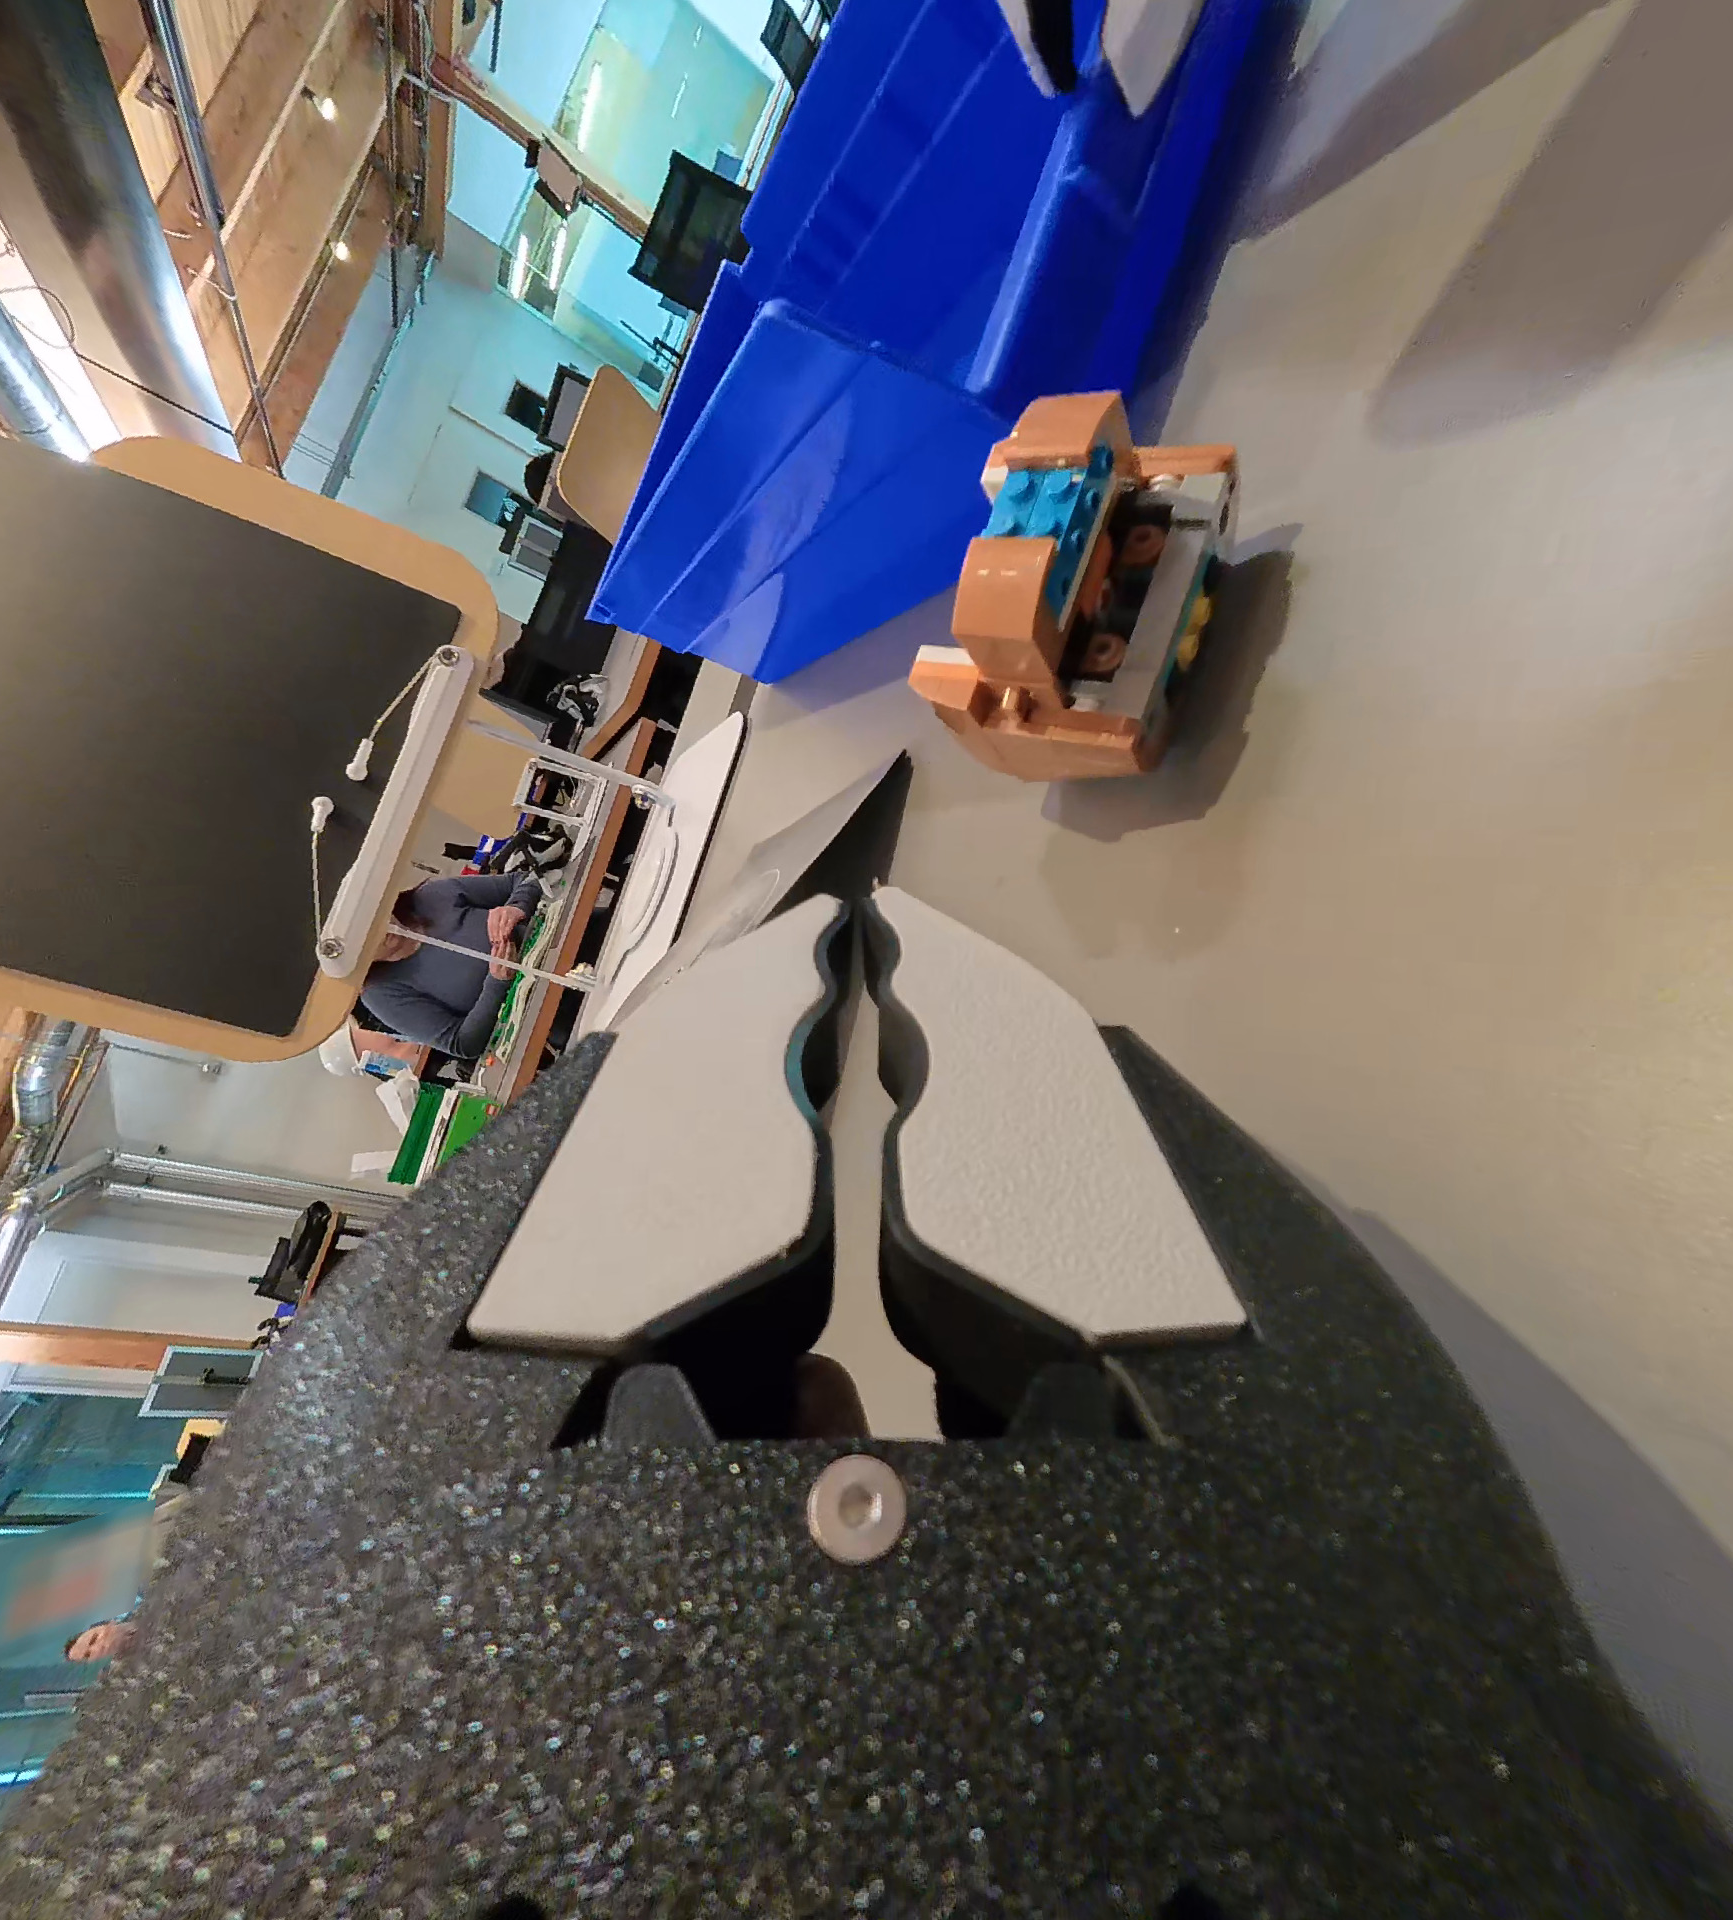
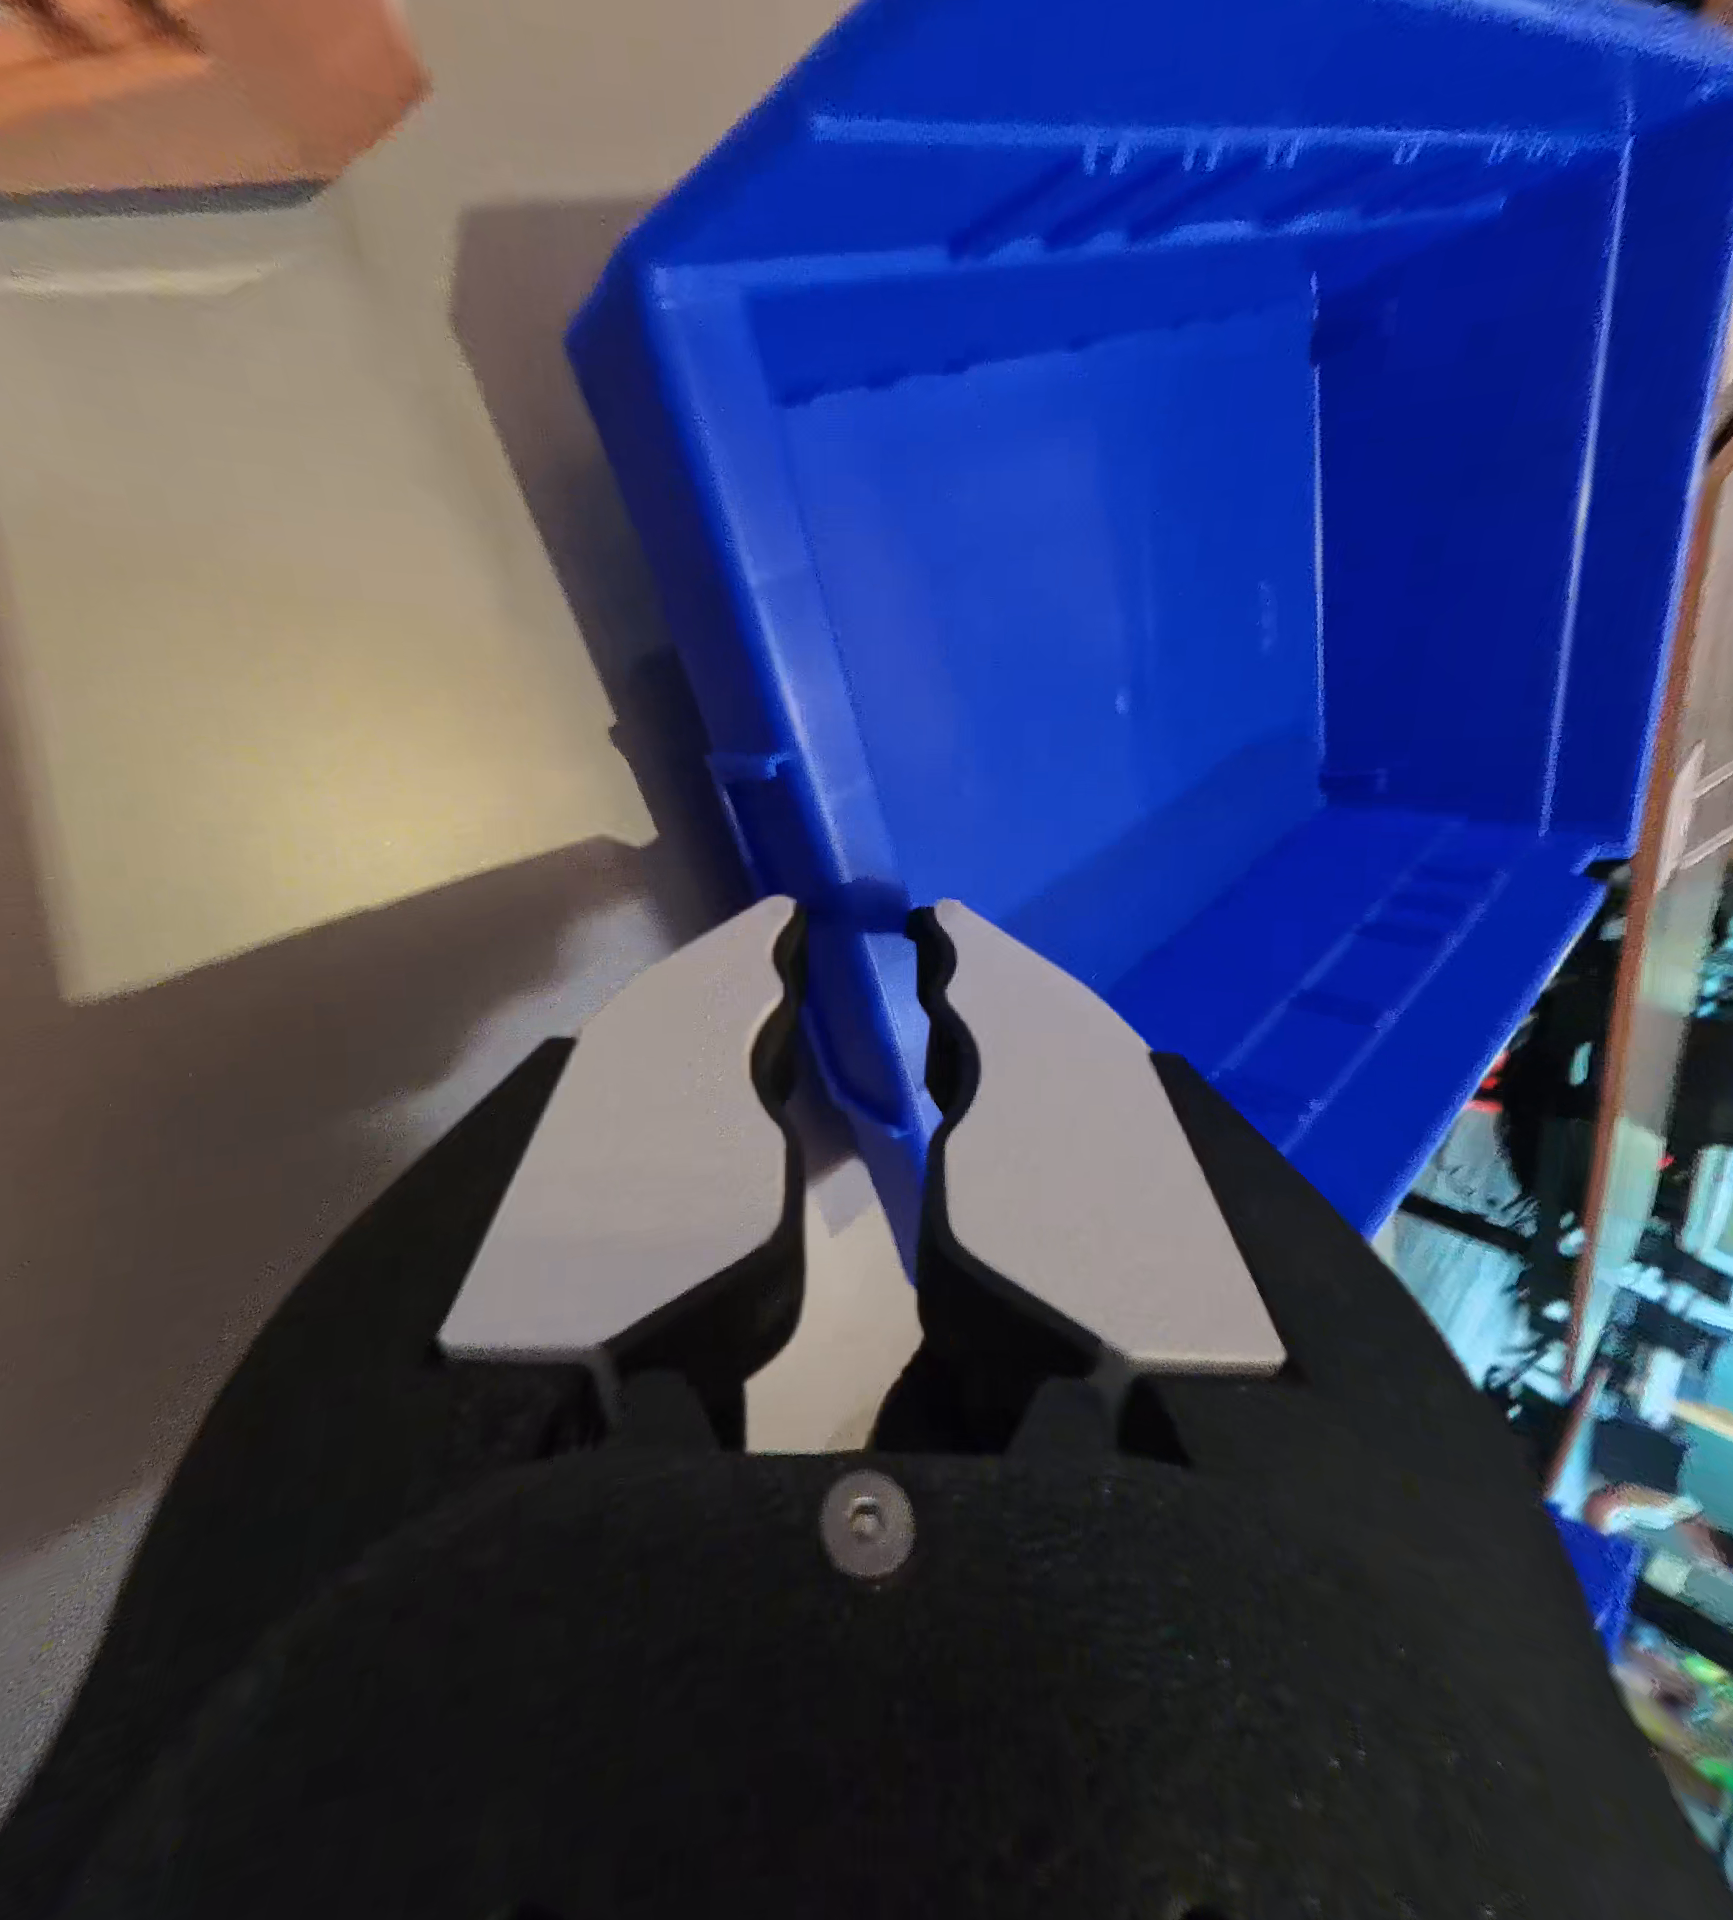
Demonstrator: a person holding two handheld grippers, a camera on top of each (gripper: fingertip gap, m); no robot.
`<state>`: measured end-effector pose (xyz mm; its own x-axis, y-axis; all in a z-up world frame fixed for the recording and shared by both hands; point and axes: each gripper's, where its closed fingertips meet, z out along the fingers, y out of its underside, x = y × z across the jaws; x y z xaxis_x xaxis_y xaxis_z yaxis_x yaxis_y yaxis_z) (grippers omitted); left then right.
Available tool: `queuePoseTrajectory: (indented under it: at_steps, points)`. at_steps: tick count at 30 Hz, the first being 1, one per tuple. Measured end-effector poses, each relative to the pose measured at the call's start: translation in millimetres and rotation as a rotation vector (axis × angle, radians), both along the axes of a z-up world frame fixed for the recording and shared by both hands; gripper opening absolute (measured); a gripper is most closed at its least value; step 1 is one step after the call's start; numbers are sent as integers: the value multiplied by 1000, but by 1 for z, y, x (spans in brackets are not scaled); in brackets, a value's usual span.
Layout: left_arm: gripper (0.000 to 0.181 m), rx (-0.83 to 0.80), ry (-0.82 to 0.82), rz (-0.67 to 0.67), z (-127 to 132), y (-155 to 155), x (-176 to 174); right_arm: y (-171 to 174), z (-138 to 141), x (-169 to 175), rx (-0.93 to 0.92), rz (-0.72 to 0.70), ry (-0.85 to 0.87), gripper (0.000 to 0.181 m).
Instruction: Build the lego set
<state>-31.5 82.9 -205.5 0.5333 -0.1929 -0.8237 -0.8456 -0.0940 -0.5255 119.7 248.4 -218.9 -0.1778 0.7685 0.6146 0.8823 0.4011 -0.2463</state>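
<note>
Grey table [image 2: 218,623], bare-floored blue bin [image 2: 1101,623]

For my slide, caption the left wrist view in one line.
Left tool, nearly shut and empty, points across the grey table toward a half-built brown lego model beside a blue bin.

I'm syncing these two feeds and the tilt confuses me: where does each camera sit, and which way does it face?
Left wrist view: on the left hand-held gripper, rolled sideways, facing the lego model on the grey table; jaws nearly shut, empty.
Right wrist view: on the right hand-held gripper, looking down into the blue bin; jaws astride its rim.
Shared: bin, model, table.
</note>
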Motion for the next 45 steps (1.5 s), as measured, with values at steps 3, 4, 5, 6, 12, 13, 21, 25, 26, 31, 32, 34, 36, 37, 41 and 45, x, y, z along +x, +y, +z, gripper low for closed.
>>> queuePoseTrajectory:
  at_steps: [3,4,5,6,12,13,21,25,26,31,32,34,36,37,41,45]
  points:
    - [2,2,-16,12,0,0,-4,15,1,-6,8,-58,-27,14]
    - [2,3,-24,16,0,-1,-6,23,1,-9,27,-80,-31,13]
    - [2,4,-33,20,1,-1,-7,33,1,-11,45,-105,-31,13]
    - [2,5,-41,22,1,-1,-8,43,0,-13,60,-129,-30,14]
    - [2,-25,-59,32,-4,0,-11,82,1,-28,61,-220,68,15]
    - [2,-28,-61,30,-4,0,-11,81,3,-31,66,-210,109,18]
    - [8,-107,-144,34,-15,-1,-13,-19,-2,-47,-208,178,376,24]
    - [11,-152,-178,59,-24,0,-17,-35,-33,-40,-411,182,400,5]
    - [11,-159,-190,68,-25,0,-18,-34,-33,-39,-429,177,402,9]
    - [13,-168,-275,130,-24,-2,-29,-31,-33,-38,-476,149,403,16]
    - [14,-168,-303,147,-23,-4,-31,-31,-33,-38,-472,151,404,15]
    - [15,-159,-378,184,-20,-10,-37,-32,-33,-37,-460,159,405,15]
    - [15,-142,-447,227,-15,-22,-44,-33,-32,-37,-452,165,405,13]
    - [16,-140,-468,254,-15,-30,-49,-33,-32,-37,-450,166,405,13]
    - [17,-147,-531,426,-17,-71,-81,-34,-32,-37,-446,177,400,11]
    - [17,-114,-557,702,5,-127,-145,-37,-33,-36,-436,190,394,6]
